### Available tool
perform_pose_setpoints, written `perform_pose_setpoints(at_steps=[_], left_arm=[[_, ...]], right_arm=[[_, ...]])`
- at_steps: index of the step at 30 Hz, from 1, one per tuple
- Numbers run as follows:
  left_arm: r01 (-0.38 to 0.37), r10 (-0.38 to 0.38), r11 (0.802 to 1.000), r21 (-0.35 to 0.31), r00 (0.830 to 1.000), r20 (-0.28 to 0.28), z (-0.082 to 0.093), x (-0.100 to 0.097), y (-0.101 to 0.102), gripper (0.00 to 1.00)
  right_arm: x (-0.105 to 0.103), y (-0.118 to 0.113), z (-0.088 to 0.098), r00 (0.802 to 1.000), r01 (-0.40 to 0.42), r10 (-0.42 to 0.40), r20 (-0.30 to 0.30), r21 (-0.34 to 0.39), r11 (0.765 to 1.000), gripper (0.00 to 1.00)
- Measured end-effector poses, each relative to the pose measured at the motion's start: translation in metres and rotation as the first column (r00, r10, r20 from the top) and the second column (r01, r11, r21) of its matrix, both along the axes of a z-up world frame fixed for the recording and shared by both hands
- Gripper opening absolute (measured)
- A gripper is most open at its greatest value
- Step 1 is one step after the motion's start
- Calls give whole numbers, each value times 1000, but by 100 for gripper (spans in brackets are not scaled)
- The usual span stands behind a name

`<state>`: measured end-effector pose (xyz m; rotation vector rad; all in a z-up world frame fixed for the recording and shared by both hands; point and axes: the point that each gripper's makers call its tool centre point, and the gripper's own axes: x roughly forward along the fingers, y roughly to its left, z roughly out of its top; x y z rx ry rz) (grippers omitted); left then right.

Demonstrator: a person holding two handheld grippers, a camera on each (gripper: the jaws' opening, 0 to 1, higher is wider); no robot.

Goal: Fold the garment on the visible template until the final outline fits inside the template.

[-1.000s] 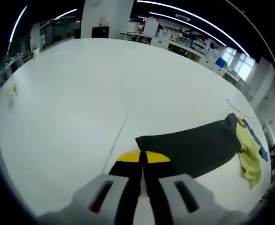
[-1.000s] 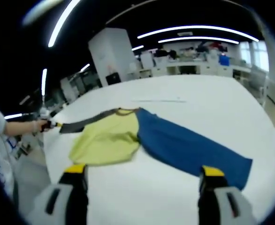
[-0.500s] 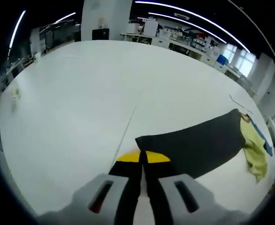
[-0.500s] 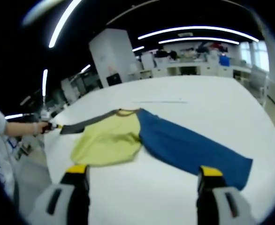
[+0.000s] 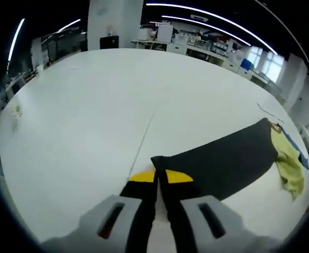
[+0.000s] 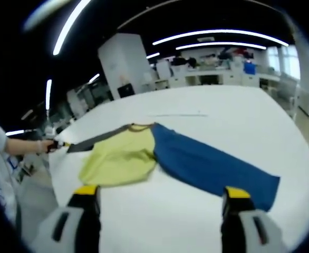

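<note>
The garment lies on the white table [image 6: 239, 113]. It has a yellow-green body [image 6: 120, 155], a blue sleeve [image 6: 207, 166] and a dark grey sleeve [image 5: 223, 161]. My left gripper [image 5: 158, 178] is shut on the cuff of the dark grey sleeve, which stretches away to the right toward the yellow-green body [image 5: 290, 163]. In the right gripper view the left gripper [image 6: 57, 144] shows small at the far left, holding the dark sleeve [image 6: 94, 141] out taut. My right gripper [image 6: 160, 197] stands open above the table, short of the garment, with nothing between its fingers.
A thin line [image 5: 141, 145] runs across the table ahead of my left gripper. A person's hand and sleeve [image 6: 17, 147] show at the left of the right gripper view. Desks and shelves [image 6: 207, 71] stand beyond the table's far edge.
My left gripper has drawn the dark sleeve a little further out, and the garment's body has shifted slightly. The right gripper has stayed open and nearly still.
</note>
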<state>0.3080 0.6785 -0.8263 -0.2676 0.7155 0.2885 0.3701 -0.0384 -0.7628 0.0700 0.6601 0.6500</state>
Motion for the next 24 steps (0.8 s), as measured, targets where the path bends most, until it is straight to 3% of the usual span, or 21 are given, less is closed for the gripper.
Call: perform_pose_setpoints(at_steps=[2, 4, 6, 9, 10, 13, 15, 17, 18, 21, 23, 24], left_arm=[[26, -27, 999, 23, 1000, 3, 2, 1, -4, 35], [77, -79, 995, 62, 997, 28, 7, 7, -4, 43], [95, -97, 994, 45, 994, 52, 12, 8, -10, 48], [144, -149, 988, 62, 985, 85, 20, 12, -21, 65], [186, -193, 980, 73, 975, 107, 26, 14, -30, 67], [225, -231, 973, 55, 958, 168, 37, 17, -45, 70], [234, -238, 971, 41, 957, 167, 38, 16, -53, 71], [297, -303, 953, 60, 937, 175, 40, 16, -68, 70], [297, -303, 953, 60, 938, 169, 39, 16, -70, 69], [339, -341, 940, 46, 919, 196, 46, 14, -93, 66], [367, -364, 930, 30, 904, 223, 54, 14, -113, 65], [405, -403, 913, 44, 883, 240, 58, 15, -122, 65]], right_arm=[[0, 1, 0, 1000, -5, 5, 2, 0, 1000, 96], [-1, 4, 1, 1000, -8, 8, -4, 14, 1000, 97], [0, 5, 1, 1000, -16, 16, -1, 4, 1000, 97], [0, 8, 0, 1000, -19, 19, -3, 9, 1000, 97], [0, 9, 1, 1000, -21, 21, -1, 9, 1000, 97], [2, 11, 2, 1000, -26, 26, 4, 13, 1000, 97], [3, 13, 2, 1000, -30, 30, 7, 16, 999, 97], [3, 15, 2, 999, -34, 33, 7, 16, 999, 97], [3, 17, 2, 999, -37, 37, 9, 14, 999, 97], [1, 25, 3, 998, -61, 61, 16, 4, 998, 97], [-1, 30, 3, 995, -98, 98, 26, -28, 995, 97], [-3, 33, 2, 992, -123, 125, 30, -55, 991, 97]])
